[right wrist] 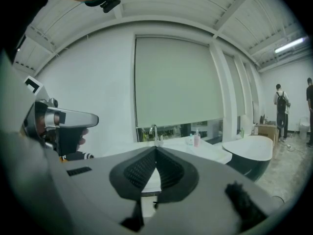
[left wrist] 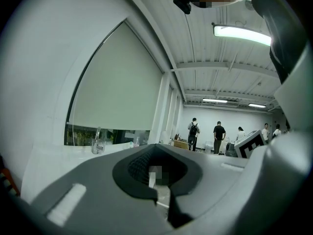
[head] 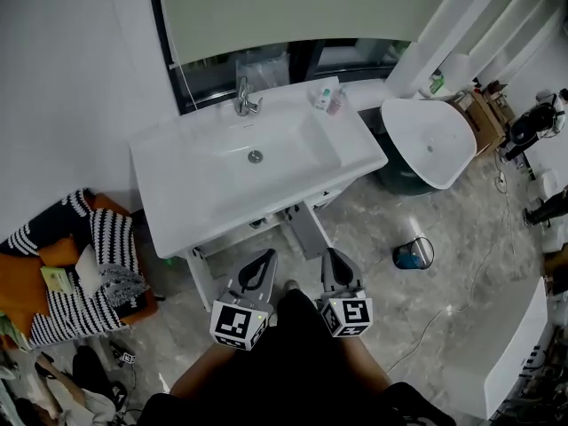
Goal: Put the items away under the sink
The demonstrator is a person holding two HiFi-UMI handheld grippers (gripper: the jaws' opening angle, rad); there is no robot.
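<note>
Meanwhile the left gripper (head: 264, 256) and the right gripper (head: 332, 256) were both closed and empty, held side by side just in front of the sink (head: 191, 185). Two small bottles (head: 329, 99) stood at its back right corner, right of the tap (head: 245, 98).

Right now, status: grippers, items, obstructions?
Left gripper shut, empty. Right gripper shut, empty. Two bottles on sink rear corner, untouched. Nothing between grippers and sink.
</note>
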